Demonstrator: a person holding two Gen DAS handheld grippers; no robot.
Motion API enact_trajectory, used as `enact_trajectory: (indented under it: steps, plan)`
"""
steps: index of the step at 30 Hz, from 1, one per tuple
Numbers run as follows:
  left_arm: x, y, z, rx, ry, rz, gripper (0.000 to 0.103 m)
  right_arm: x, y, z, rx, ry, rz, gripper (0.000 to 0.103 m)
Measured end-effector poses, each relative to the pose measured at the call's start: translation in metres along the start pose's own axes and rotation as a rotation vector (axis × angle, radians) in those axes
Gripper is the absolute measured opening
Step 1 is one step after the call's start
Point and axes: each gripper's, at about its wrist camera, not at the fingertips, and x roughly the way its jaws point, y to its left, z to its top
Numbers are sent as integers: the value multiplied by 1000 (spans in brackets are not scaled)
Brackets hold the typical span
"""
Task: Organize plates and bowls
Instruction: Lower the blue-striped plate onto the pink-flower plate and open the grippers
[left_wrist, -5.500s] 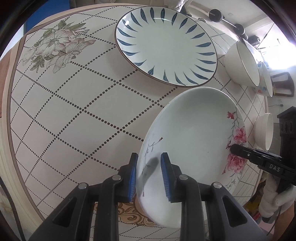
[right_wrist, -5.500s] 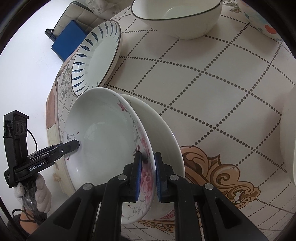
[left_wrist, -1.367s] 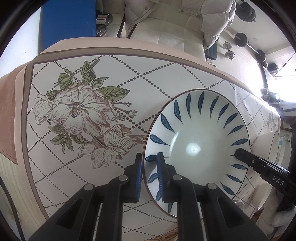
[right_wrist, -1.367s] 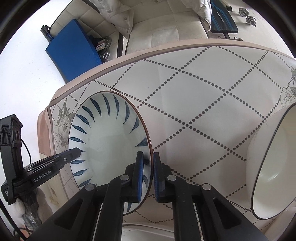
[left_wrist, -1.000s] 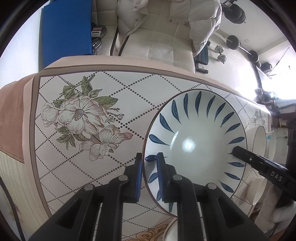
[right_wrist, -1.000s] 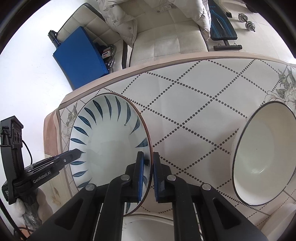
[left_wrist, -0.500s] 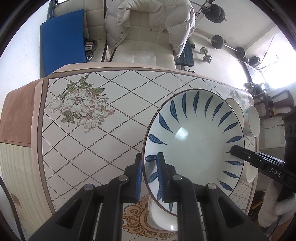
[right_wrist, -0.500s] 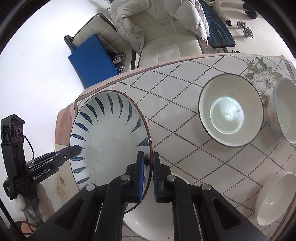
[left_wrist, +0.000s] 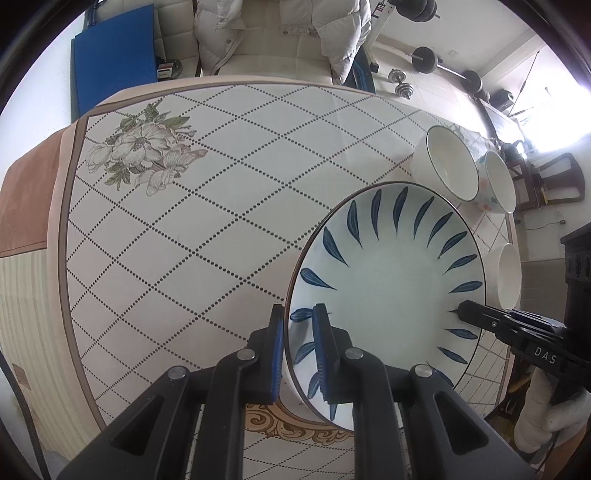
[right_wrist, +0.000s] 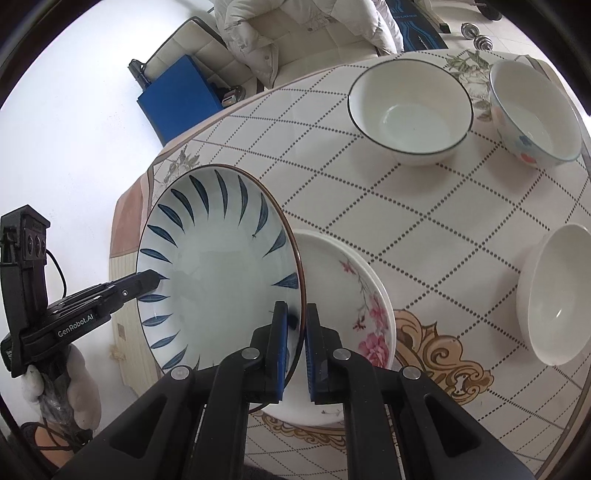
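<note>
A white plate with blue leaf marks (left_wrist: 388, 288) (right_wrist: 218, 266) hangs in the air above the table, gripped at opposite rims. My left gripper (left_wrist: 298, 314) is shut on its near-left rim, and my right gripper (right_wrist: 294, 308) is shut on its right rim. Under the plate lies the pink-flower plate (right_wrist: 354, 306), stacked on another white plate; only its right half shows. In the left wrist view the stack is almost wholly hidden by the held plate.
A dark-rimmed white bowl (right_wrist: 410, 114) (left_wrist: 448, 168) and a spotted bowl (right_wrist: 535, 114) (left_wrist: 498, 182) stand at the table's far side. A plain white bowl (right_wrist: 557, 295) (left_wrist: 509, 277) sits at the right. The patterned tablecloth (left_wrist: 207, 236) stretches left. A chair with a white jacket (left_wrist: 280, 33) stands beyond.
Both grippers have carried the blue-leaf plate toward the near side of the table and slightly up. It now hangs over the flowered plate stack, and the bowls have come into view.
</note>
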Motion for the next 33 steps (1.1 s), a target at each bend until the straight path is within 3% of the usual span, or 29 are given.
enact_trajectory:
  steps: [16, 33]
  plan:
    - [63, -16, -32, 45, 125, 48, 13, 45, -43, -35, 53, 93, -56, 10]
    - [77, -12, -26, 20, 159, 33, 13, 56, -45, -36, 59, 119, -91, 10]
